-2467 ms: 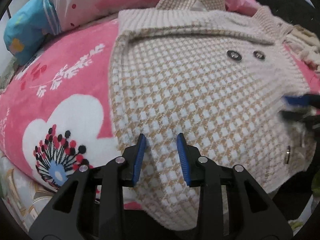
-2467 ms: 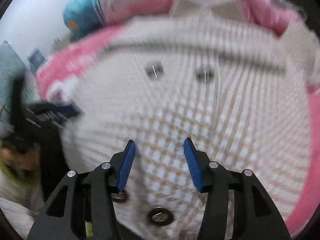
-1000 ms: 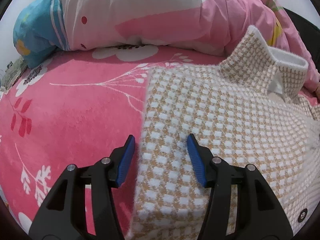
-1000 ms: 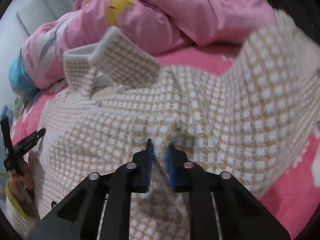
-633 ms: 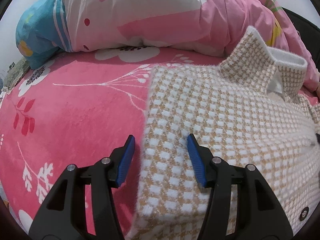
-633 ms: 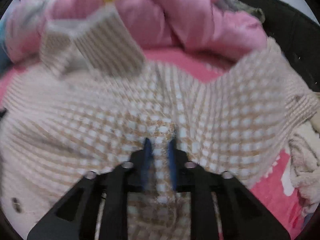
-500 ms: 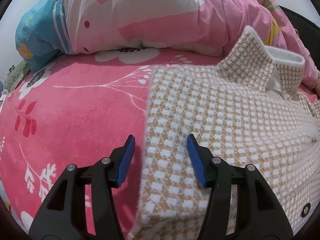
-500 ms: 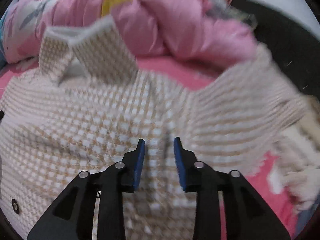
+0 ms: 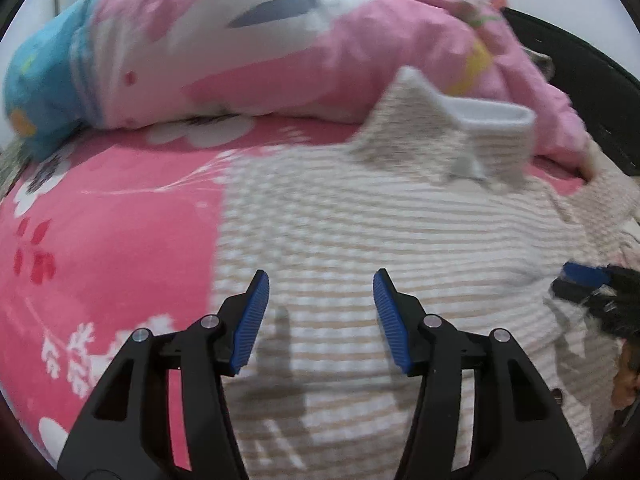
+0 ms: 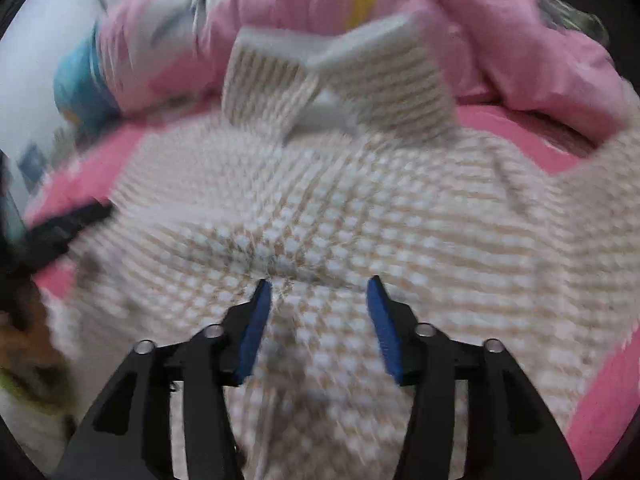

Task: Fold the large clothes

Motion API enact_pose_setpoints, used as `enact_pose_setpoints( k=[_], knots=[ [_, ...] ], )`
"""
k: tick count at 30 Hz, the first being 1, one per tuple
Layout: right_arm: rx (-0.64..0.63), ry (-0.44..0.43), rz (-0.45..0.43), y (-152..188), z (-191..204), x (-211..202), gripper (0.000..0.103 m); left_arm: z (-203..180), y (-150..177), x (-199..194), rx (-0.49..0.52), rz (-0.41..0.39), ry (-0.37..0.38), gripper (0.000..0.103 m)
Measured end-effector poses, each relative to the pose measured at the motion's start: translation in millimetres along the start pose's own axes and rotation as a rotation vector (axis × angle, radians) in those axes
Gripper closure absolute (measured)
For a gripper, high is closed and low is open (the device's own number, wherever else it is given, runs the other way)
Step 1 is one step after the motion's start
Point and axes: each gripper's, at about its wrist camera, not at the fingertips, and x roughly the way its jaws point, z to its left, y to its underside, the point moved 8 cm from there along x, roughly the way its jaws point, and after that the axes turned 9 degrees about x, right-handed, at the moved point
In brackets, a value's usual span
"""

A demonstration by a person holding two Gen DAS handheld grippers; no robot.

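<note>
A beige and white checked knit cardigan (image 9: pixel 400 232) lies spread on a pink flowered blanket (image 9: pixel 112 220), its collar (image 9: pixel 460 136) at the far side. My left gripper (image 9: pixel 320 312) hovers over the cardigan's left part, its jaws opening a little, nothing between the blue pads. The right gripper (image 9: pixel 580 280) shows at the right edge of the left wrist view. In the right wrist view the cardigan (image 10: pixel 400 220) fills the frame, collar (image 10: pixel 340 80) at the top. My right gripper (image 10: pixel 318 312) is above the knit, jaws opening, with nothing pinched. Both views are blurred.
A bunched pink quilt (image 9: pixel 320 52) with a blue end (image 9: pixel 40 80) lies behind the collar. A dark edge (image 9: pixel 580 80) runs at the far right. The quilt (image 10: pixel 500 20) also rises behind the collar in the right wrist view. The left gripper (image 10: pixel 64 228) shows blurred at its left.
The right gripper let go of the pinched knit and its jaws spread apart. The left gripper rose and drifted right over the cardigan. The fabric settled flat.
</note>
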Motion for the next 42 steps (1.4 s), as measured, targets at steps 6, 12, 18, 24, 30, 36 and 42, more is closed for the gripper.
enact_pose_setpoints(
  k=[6, 12, 18, 24, 30, 36, 42],
  knots=[
    [0.233, 0.079, -0.143, -22.4, -131.8, -93.6, 0.037, -40.8, 2.0, 31.1, 0.052, 0.071, 0.037, 0.042],
    [0.539, 0.166, -0.259, -61.7, -297.4, -143.9, 0.037, -43.5, 11.1, 42.1, 0.074, 0.070, -0.012, 0.039],
    [0.774, 0.190, -0.377, -94.3, -404.6, -162.1, 0.038, -43.5, 10.5, 43.3, 0.048, 0.077, -0.003, 0.039],
    [0.871, 0.197, -0.410, -102.8, -444.5, -151.1, 0.054, -39.4, 7.9, 44.3, 0.043, 0.073, -0.002, 0.039],
    [0.811, 0.276, -0.405, -100.0, -441.3, -161.9, 0.085, -37.9, 8.4, 43.7, 0.042, 0.071, -0.007, 0.039],
    [0.610, 0.286, -0.501, -98.2, -362.6, -246.2, 0.087, -37.9, 9.4, 42.0, 0.050, 0.071, -0.034, 0.043],
    [0.399, 0.277, -0.633, -102.7, -257.5, -358.6, 0.088, -46.5, 4.4, 19.8, 0.107, 0.011, -0.026, 0.048]
  ],
)
